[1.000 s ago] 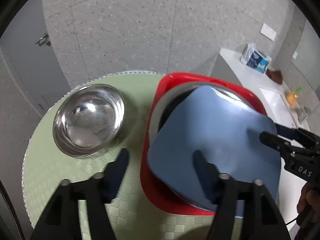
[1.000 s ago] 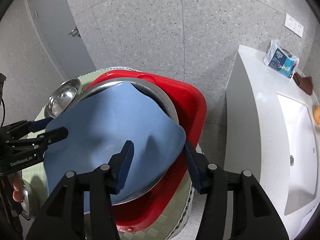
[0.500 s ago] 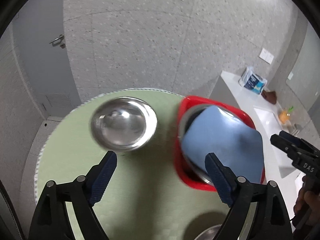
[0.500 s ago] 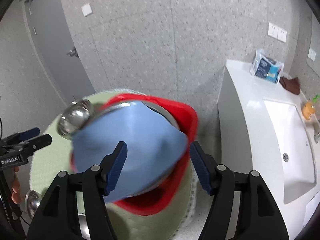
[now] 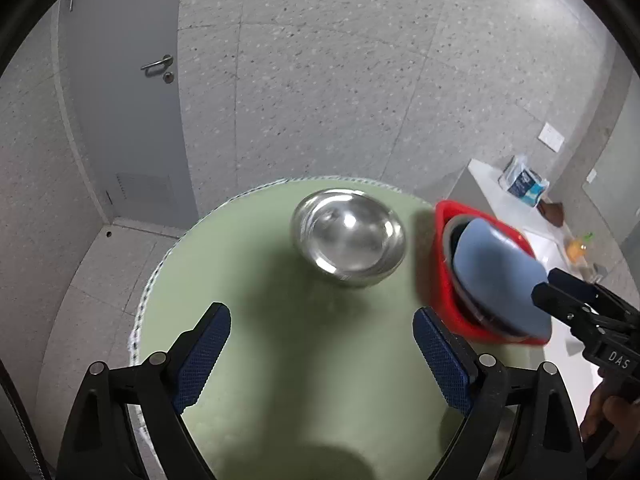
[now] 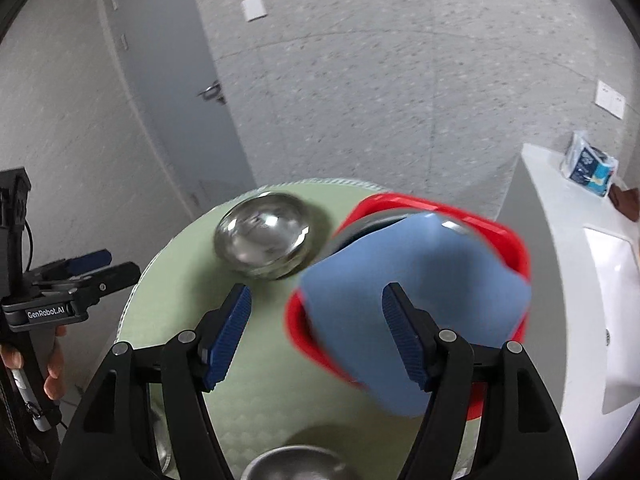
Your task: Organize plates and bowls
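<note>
Two hand-held grippers hang over a round desk (image 5: pixel 248 360) covered in pale green matting, and neither holds anything. The left gripper (image 5: pixel 322 354) shows its blue-padded jaws parting further, wide apart over bare mat. The right gripper (image 6: pixel 316 336) has its jaws apart too, nothing pinched between them, though the stack lies behind its right jaw in the view.

At the desk's 3 o'clock side sits a red square plastic tray (image 6: pixel 508 248). It carries a steel-rimmed dish (image 5: pixel 450 248), and a blue rounded-square plate (image 6: pixel 420 300) lies tilted across that, its near corner overhanging the tray. A loose shiny stainless-steel bowl (image 5: pixel 348 236) stands upright at about 12 o'clock on the mat, just beside the tray but apart from it. Another steel bowl's rim (image 6: pixel 292 462) peeks in at 6 o'clock.

The loose bowl looks like the next piece to gather. Doing it well probably means bringing the open left jaws down over the bowl's near rim, one pad inside and one outside, closing firmly since polished steel is likely slippery, then lifting clear before carrying it toward the tray. The tilted blue plate could slide if the stack is nudged.
</note>
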{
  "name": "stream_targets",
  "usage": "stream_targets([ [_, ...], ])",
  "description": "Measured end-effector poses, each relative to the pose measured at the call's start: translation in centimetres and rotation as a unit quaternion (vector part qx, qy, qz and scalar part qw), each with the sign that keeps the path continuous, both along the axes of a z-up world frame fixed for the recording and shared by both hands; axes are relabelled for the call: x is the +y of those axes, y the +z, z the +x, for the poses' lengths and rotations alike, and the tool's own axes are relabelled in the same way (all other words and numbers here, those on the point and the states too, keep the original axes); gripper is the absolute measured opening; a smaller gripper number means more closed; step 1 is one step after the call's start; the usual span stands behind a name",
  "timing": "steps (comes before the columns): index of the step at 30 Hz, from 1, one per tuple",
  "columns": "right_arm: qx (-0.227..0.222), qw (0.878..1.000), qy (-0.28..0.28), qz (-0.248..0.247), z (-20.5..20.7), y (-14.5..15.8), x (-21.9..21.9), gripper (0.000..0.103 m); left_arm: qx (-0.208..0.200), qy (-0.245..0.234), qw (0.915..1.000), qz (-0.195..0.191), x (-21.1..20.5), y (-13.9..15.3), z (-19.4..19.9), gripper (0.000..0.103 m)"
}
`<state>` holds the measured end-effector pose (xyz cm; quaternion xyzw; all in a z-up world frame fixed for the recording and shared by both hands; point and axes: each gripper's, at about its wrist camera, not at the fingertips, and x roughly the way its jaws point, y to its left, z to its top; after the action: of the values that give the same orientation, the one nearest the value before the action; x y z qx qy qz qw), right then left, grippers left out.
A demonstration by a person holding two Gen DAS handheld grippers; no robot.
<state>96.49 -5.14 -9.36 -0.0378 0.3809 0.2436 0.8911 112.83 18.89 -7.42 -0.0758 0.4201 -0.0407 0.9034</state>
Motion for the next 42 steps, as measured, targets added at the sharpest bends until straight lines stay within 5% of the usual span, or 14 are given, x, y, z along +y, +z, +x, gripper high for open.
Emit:
stream_targets([
  [11,0.070,0.996,0.051,-0.019,-7.8,-6.7,5.6,0.070,0.062,-0.040,0.9971,0.016,5.2,-4.3,-7.8,0.086],
  [17,0.137,0.987,0.078,-0.021,-11.4,-11.4,7.3,0.070,0.113,-0.072,0.9910,0.000,6.1,-6.9,-10.9,0.071],
  [20,0.166,0.982,0.086,-0.019,-12.4,-13.3,7.8,0.069,0.135,-0.093,0.9865,0.007,5.7,-8.1,-11.6,0.054],
  [23,0.192,0.977,0.091,-0.018,-12.9,-15.0,8.3,0.047,0.160,-0.105,0.9814,0.011,5.2,-9.1,-11.4,0.033],
  [27,0.214,0.972,0.093,-0.018,-12.9,-16.8,8.6,0.018,0.161,-0.120,0.9796,-0.014,5.8,-9.2,-11.6,0.017],
  [34,0.207,0.974,0.089,-0.011,-11.5,-16.3,8.1,0.012,0.142,-0.110,0.9833,-0.030,6.6,-8.0,-10.6,0.015],
  [42,0.148,0.984,0.100,-0.015,-6.1,-11.3,9.0,0.012,0.078,-0.096,0.9919,-0.025,5.9,-2.6,-4.5,0.015],
])
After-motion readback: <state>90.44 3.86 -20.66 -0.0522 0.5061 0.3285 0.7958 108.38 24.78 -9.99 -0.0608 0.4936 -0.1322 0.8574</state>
